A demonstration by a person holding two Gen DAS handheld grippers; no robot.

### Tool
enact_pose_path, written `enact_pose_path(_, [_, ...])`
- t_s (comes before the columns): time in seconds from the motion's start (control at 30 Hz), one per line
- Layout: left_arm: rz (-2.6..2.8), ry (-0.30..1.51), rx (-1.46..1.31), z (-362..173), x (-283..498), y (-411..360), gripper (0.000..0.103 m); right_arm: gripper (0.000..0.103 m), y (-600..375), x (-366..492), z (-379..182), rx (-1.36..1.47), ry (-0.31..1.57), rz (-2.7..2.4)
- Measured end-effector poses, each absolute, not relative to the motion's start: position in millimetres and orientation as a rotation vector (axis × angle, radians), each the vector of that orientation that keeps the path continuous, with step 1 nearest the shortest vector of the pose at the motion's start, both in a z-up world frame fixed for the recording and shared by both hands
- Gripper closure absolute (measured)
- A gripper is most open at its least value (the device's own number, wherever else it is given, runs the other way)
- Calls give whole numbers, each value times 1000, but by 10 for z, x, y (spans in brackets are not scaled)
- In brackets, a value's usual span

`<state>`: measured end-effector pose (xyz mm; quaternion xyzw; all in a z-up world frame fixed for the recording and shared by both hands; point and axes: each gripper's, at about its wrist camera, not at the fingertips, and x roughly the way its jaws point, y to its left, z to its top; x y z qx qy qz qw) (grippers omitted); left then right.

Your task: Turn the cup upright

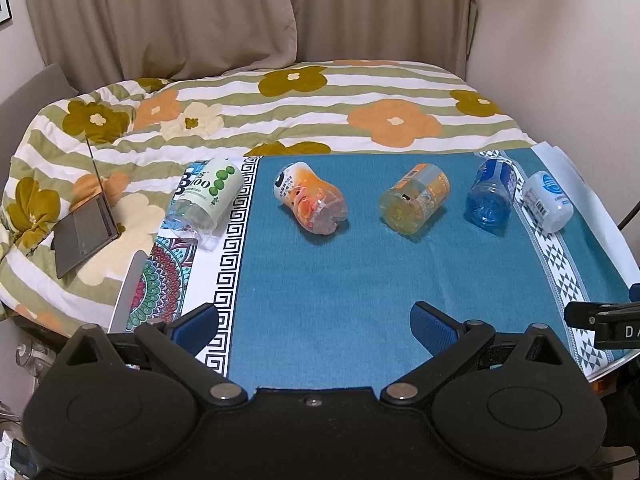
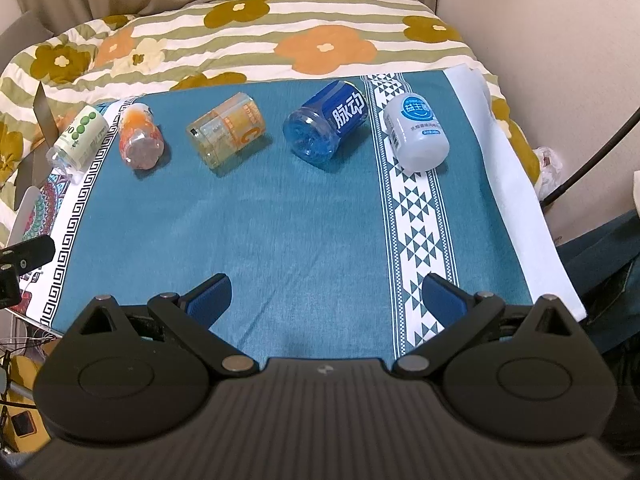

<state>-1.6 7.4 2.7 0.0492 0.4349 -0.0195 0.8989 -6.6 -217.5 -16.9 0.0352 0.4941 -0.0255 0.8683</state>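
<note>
Left gripper (image 1: 314,322) wide open, empty, at cloth's near edge | right gripper (image 2: 326,296) likewise | five cups on their sides along teal cloth's (image 1: 340,280) far edge, e.g. blue cup (image 2: 326,124) | step: approach, none grasped | next: reach, close across one body, tip upright.

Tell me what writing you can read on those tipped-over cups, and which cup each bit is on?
"脉动": blue cup.
"C": yellow cup.
"益生菌" (uncertain): white cup's round blue badge; small print and barcode unreadable.
"00" beside green dots: green-dotted cup; small print blurred.
Orange cup: text too blurred.
</note>
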Motion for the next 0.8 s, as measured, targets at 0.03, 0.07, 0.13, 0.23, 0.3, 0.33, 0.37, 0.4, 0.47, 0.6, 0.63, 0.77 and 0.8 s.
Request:
enact_pose_path(0.03, [-41, 900, 102, 27, -18, 72, 0, 0, -2172, -62, -166, 73, 1035, -53])
enact_pose_path(0.07, [-40, 900, 101, 23, -14, 71, 0, 0, -2170, -60, -168, 71, 1035, -53])
enact_pose_path(0.13, [-40, 900, 102, 23, -13, 70, 0, 0, -2169, -58, -170, 71, 1034, -53])
enact_pose_path(0.23, [-40, 900, 102, 23, -14, 72, 0, 0, -2160, -49, -170, 70, 1033, -53])
enact_pose_path(0.3, [-40, 901, 102, 23, -12, 74, 0, 0, -2161, -46, -169, 70, 1034, -52])
enact_pose_path(0.33, [-41, 900, 102, 23, -14, 72, 0, 0, -2162, -45, -170, 73, 1036, -51])
enact_pose_path(0.37, [-41, 900, 102, 23, -14, 72, 0, 0, -2161, -46, -169, 73, 1036, -51])
enact_pose_path(0.4, [-41, 900, 103, 24, -14, 74, 0, 0, -2161, -42, -173, 74, 1037, -51])
enact_pose_path(0.47, [-40, 900, 102, 23, -14, 72, 0, 0, -2156, -45, -169, 72, 1037, -50])
enact_pose_path(0.6, [-41, 901, 103, 23, -13, 74, 0, 0, -2150, -41, -170, 71, 1038, -51])
enact_pose_path(0.63, [-41, 900, 102, 23, -14, 72, 0, 0, -2150, -42, -171, 72, 1038, -51])
enact_pose_path(0.77, [-39, 899, 102, 25, -14, 75, 0, 0, -2143, -41, -171, 71, 1037, -51])
enact_pose_path(0.8, [-39, 897, 102, 26, -16, 81, 0, 0, -2142, -42, -168, 72, 1036, -51])
